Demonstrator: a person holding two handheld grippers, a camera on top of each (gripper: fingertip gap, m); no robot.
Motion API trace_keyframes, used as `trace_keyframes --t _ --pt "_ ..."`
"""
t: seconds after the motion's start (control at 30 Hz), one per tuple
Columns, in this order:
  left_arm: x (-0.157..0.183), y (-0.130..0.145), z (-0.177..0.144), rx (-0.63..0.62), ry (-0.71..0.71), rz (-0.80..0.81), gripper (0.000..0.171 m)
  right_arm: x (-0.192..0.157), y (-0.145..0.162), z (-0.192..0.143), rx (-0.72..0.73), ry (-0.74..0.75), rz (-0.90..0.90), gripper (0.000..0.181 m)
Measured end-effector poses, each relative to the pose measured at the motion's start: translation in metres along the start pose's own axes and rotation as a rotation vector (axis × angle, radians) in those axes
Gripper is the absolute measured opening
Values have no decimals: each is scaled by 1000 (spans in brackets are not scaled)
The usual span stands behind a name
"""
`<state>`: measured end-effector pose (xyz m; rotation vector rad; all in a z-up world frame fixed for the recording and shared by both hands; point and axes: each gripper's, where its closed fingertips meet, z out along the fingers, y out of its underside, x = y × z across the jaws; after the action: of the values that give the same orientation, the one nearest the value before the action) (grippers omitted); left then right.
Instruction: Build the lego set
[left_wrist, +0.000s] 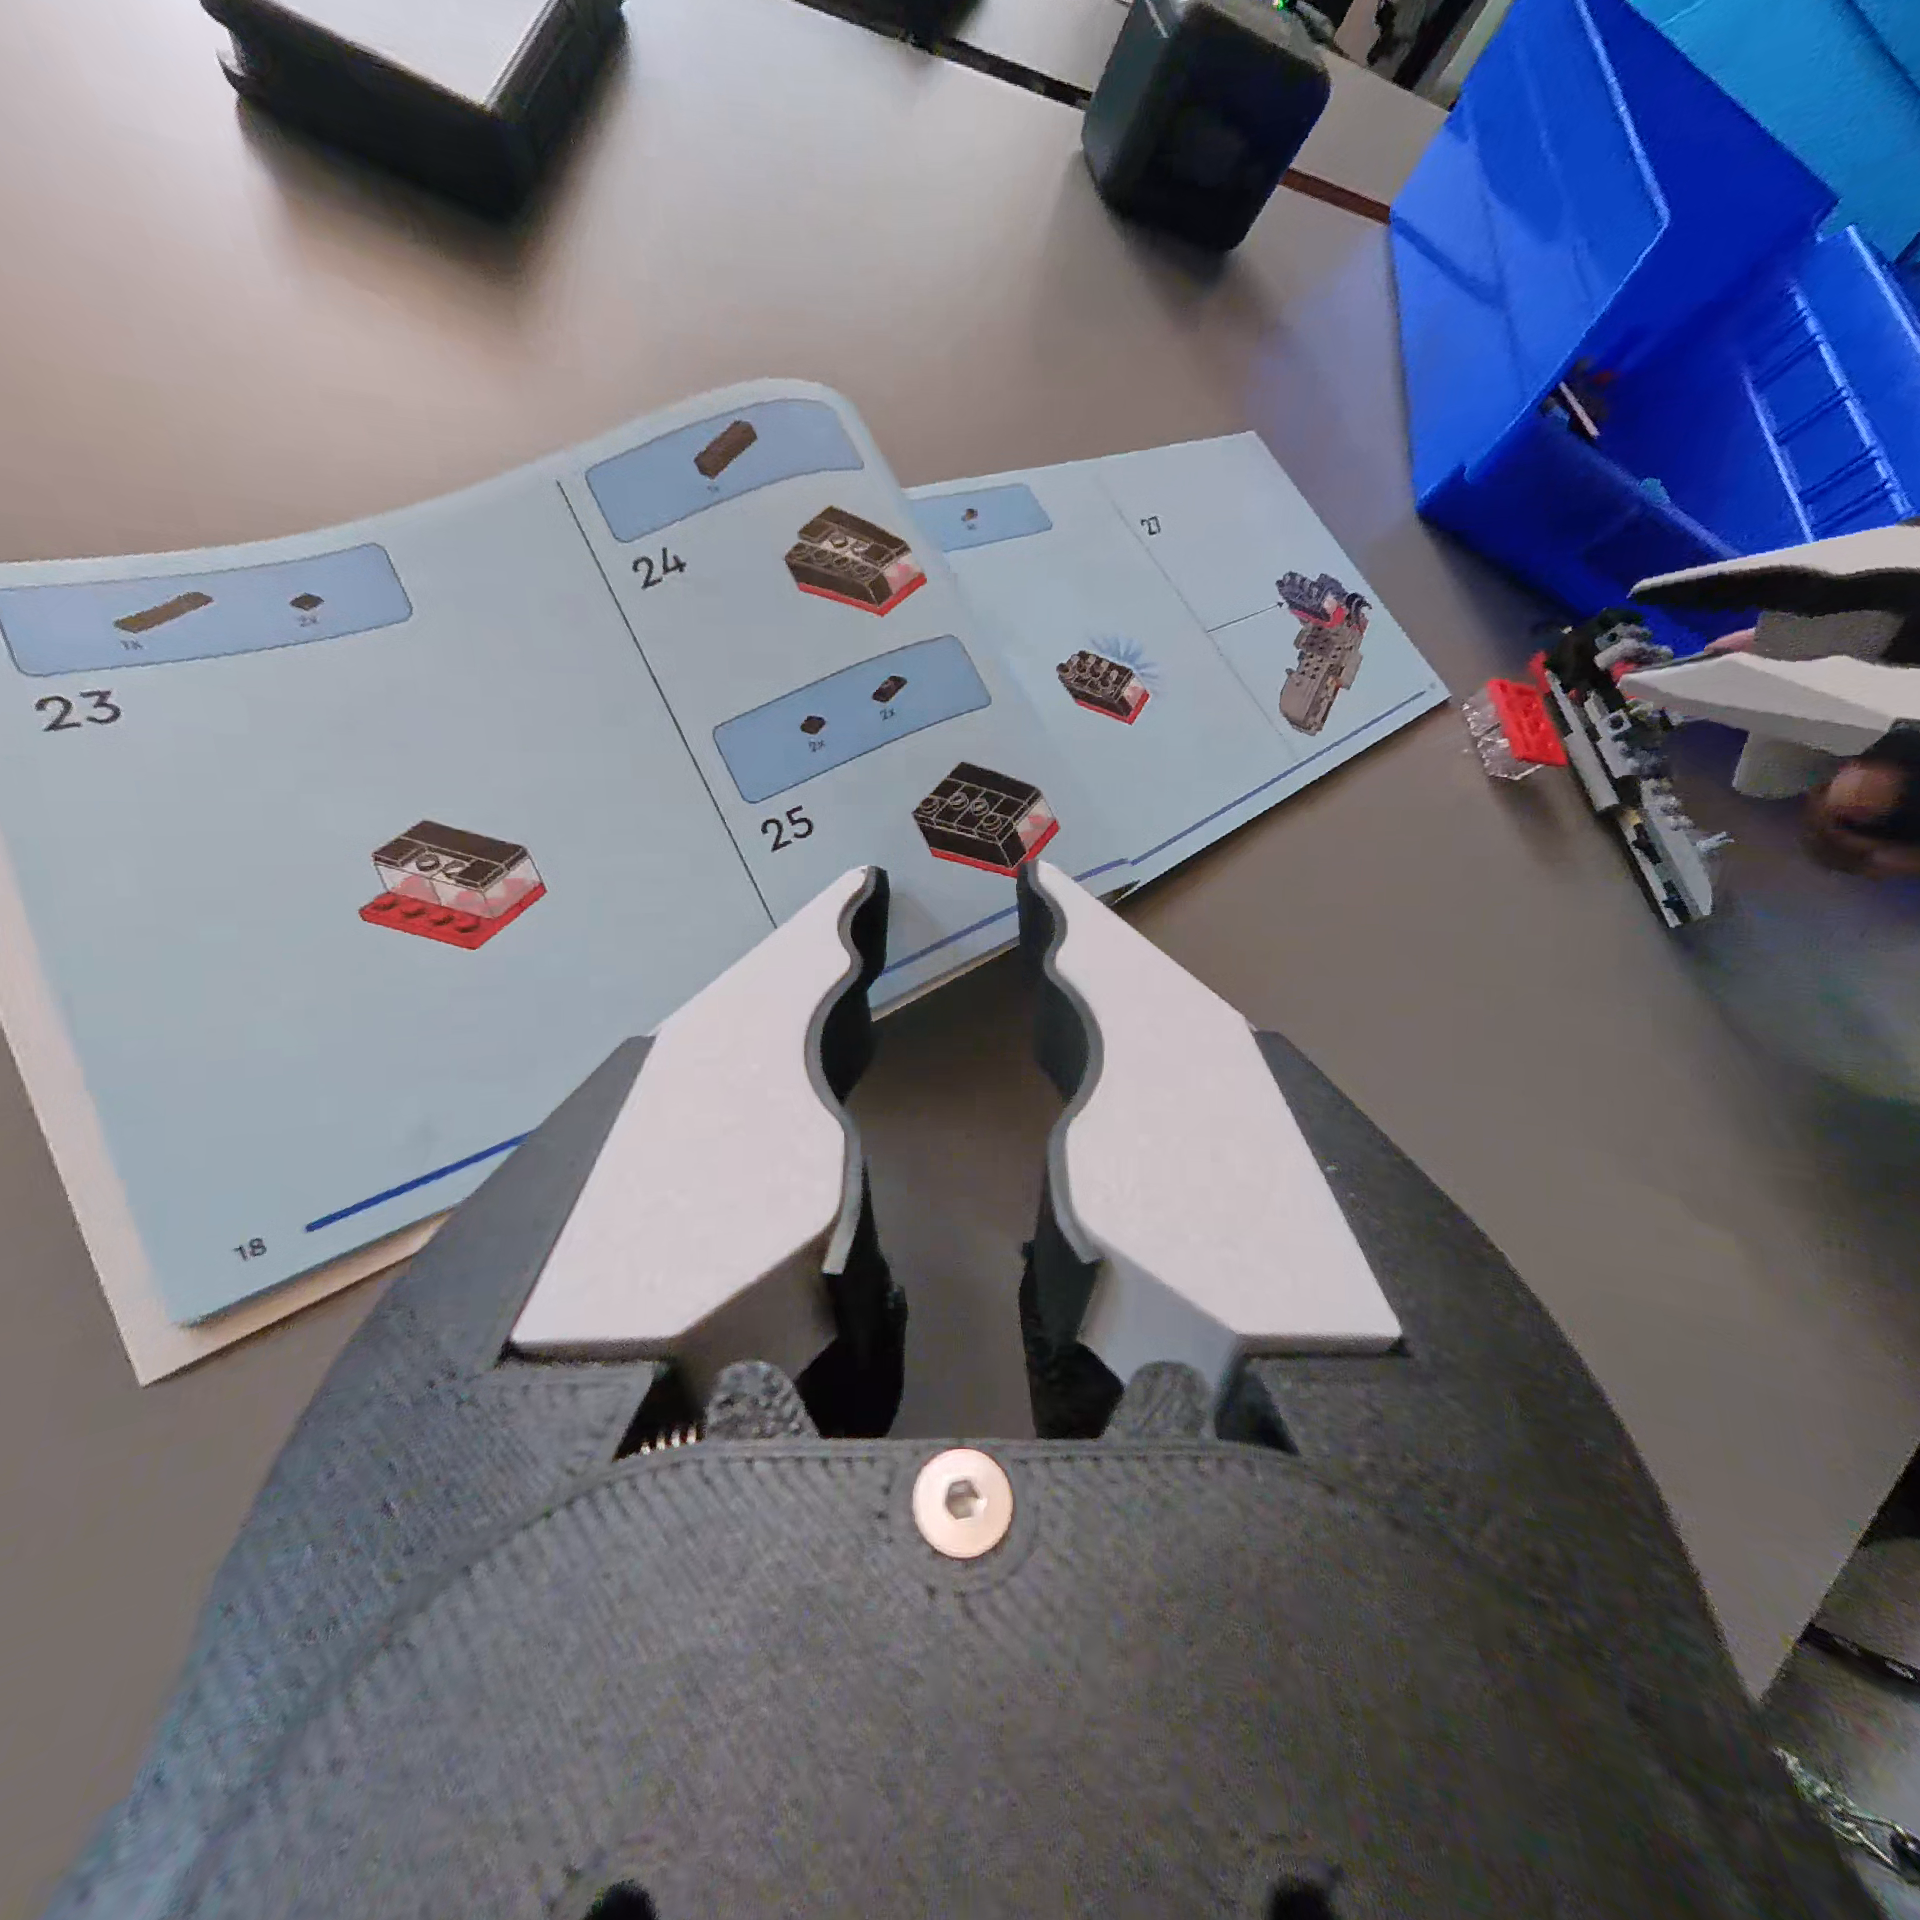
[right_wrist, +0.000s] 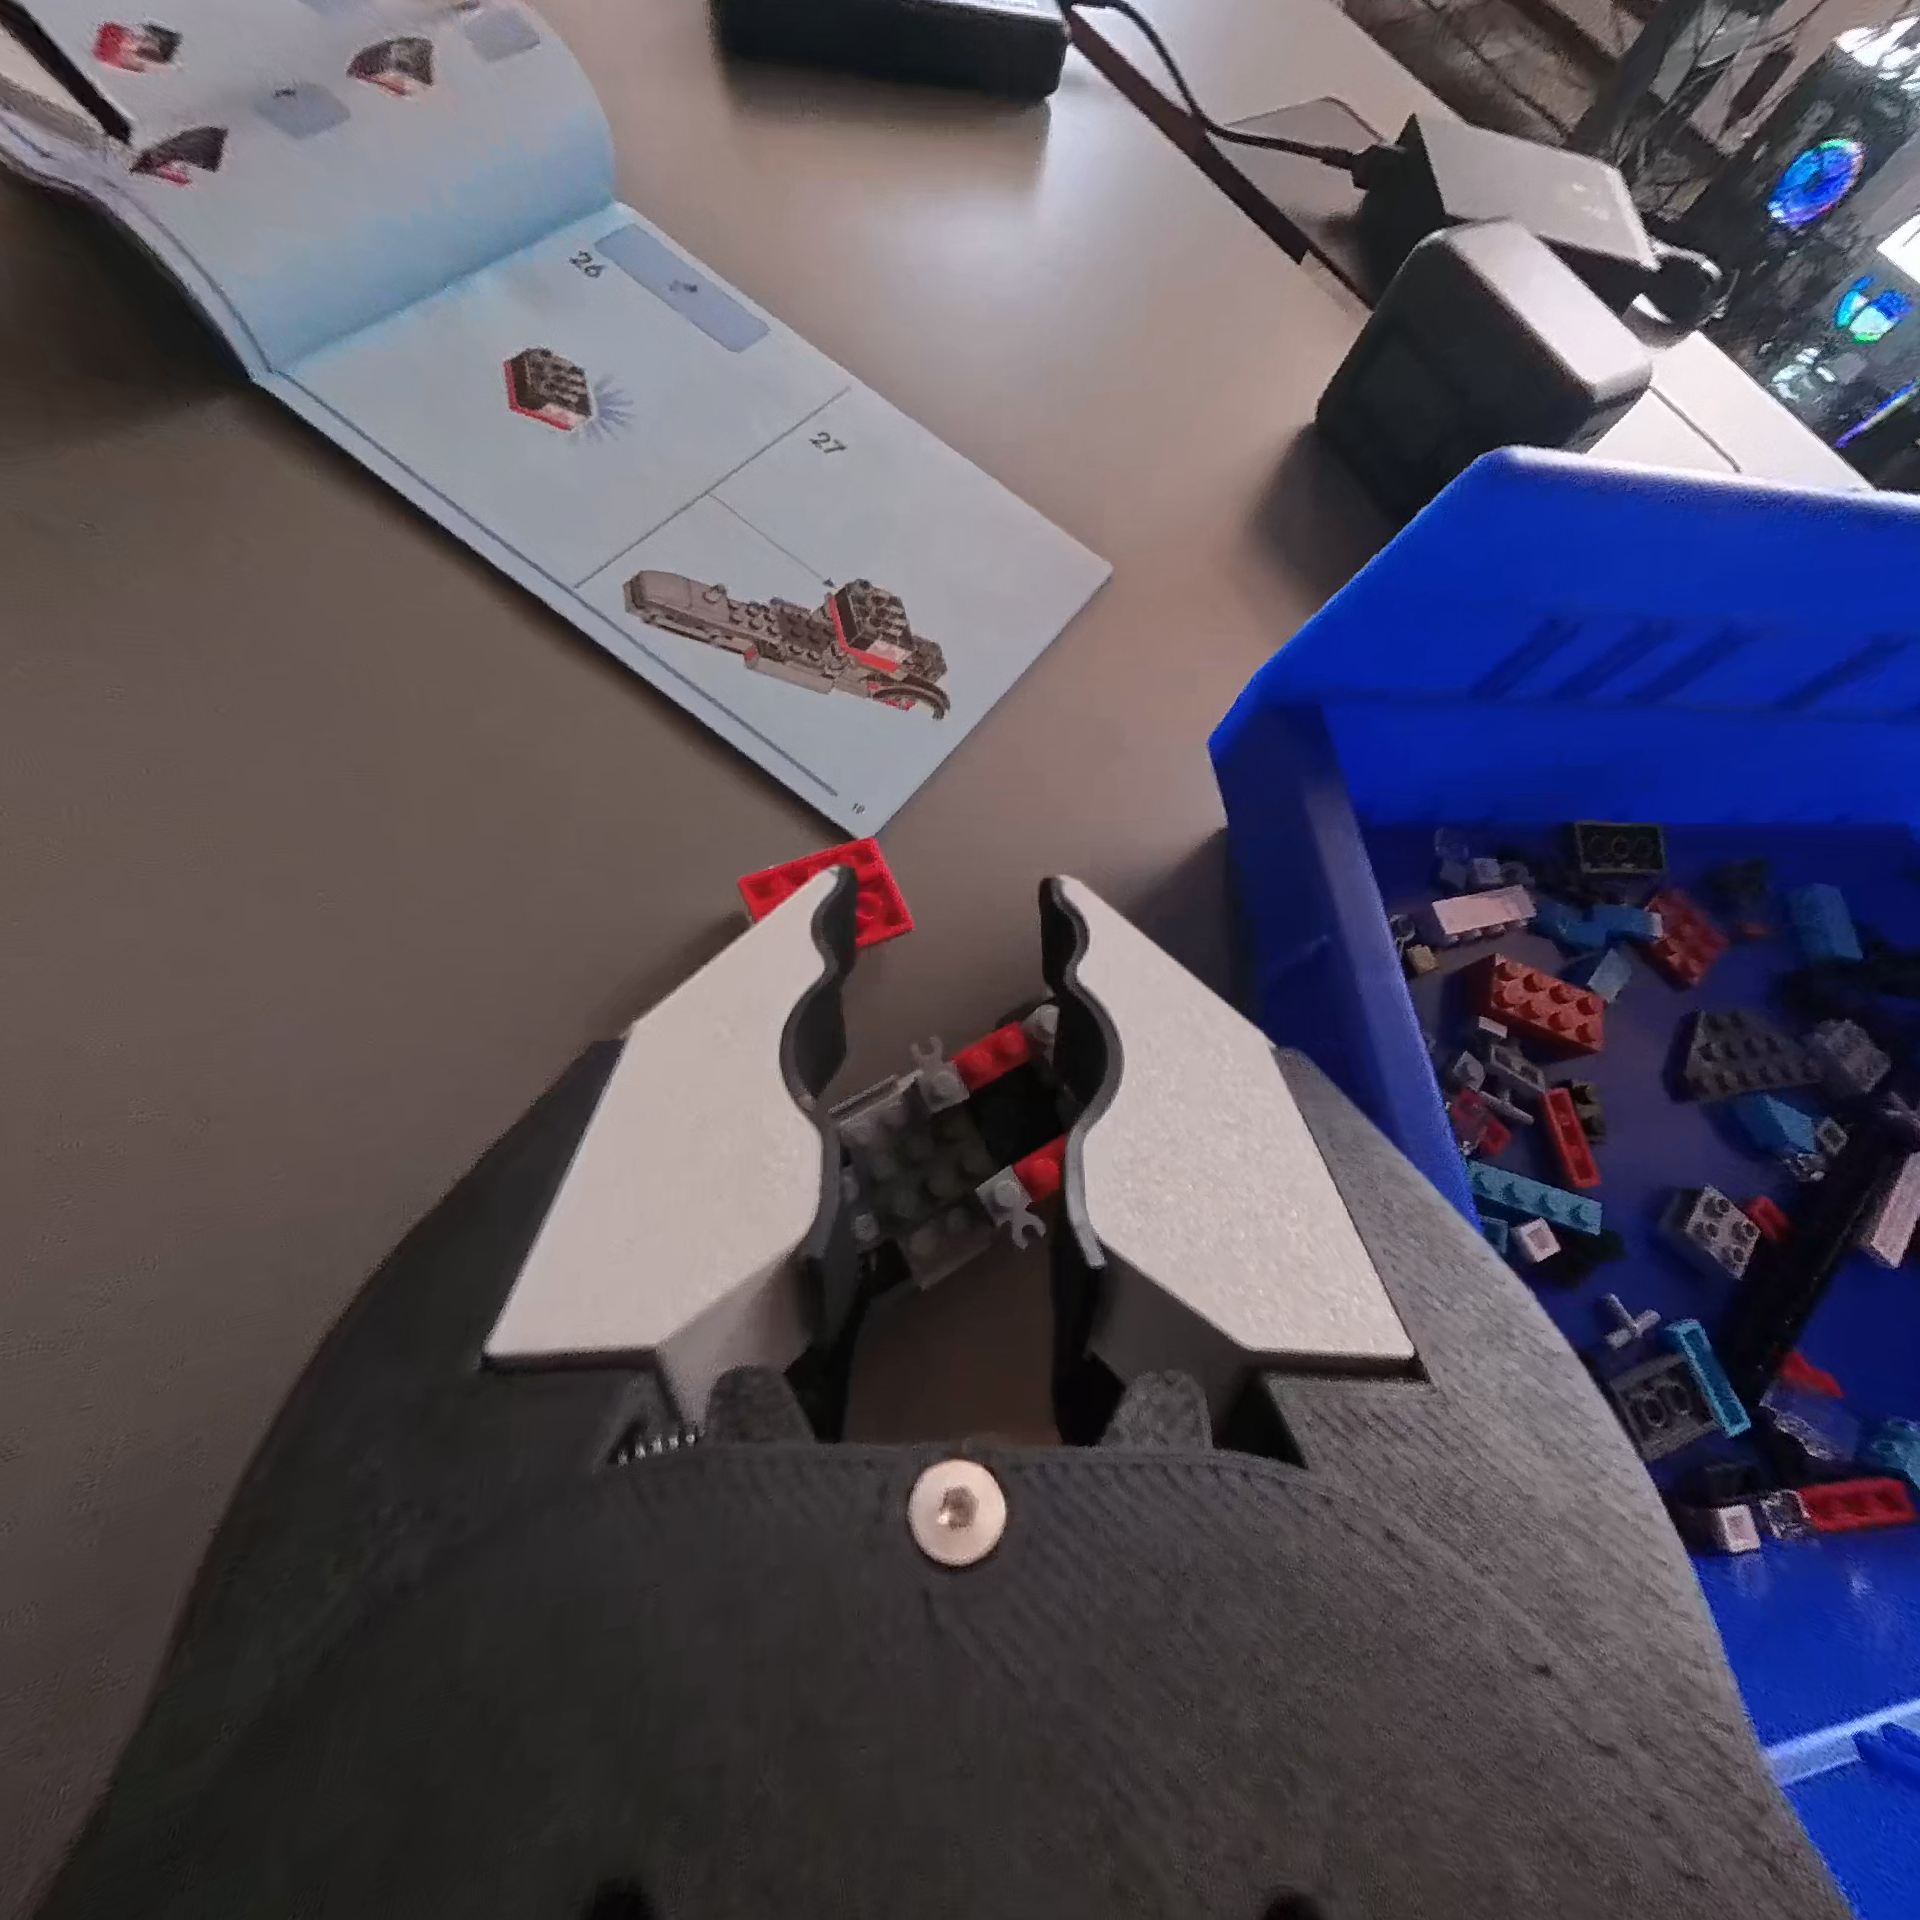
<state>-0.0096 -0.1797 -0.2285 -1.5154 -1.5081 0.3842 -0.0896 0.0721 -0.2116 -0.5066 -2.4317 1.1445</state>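
Note:
My left gripper (left_wrist: 954, 878) is open and empty. It hovers over the near edge of the open light-blue instruction booklet (left_wrist: 582, 727). My right gripper (right_wrist: 943, 894) has its jaws apart, low over the table. It also shows at the right edge of the left wrist view (left_wrist: 1704, 639). A partly built grey, black and red lego model (right_wrist: 951, 1143) lies between and under its fingers, also seen in the left wrist view (left_wrist: 1631, 790). A red plate (right_wrist: 878, 904) lies at its left fingertip. In the left wrist view this red plate (left_wrist: 1522, 717) sits by clear bricks.
A blue bin (right_wrist: 1320, 883) holding several loose bricks (right_wrist: 1538, 1003) stands right of the right gripper, also in the left wrist view (left_wrist: 1558, 312). Black boxes (left_wrist: 1205, 114) (left_wrist: 416, 83) and a cable (right_wrist: 1164, 73) sit at the far side of the brown table (left_wrist: 935, 270). Across from one pair of fingers to the other is roughly 25 cm.

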Motion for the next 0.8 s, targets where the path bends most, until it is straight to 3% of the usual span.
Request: trace_keyframes --t 0.23,0.5,0.63,0.8 --pt "3 -3 -3 42 39 -6 25 -19 5 -9 -26 -168 -18 43" --pt "6 -3 -6 63 48 -1 25 -22 13 12 -161 -186 -186 56" --pt "7 -5 -8 78 55 2 25 -24 14 24 -244 -216 -287 52" --pt "16 -7 -13 116 87 20 25 -31 13 28 -297 -234 -372 34"
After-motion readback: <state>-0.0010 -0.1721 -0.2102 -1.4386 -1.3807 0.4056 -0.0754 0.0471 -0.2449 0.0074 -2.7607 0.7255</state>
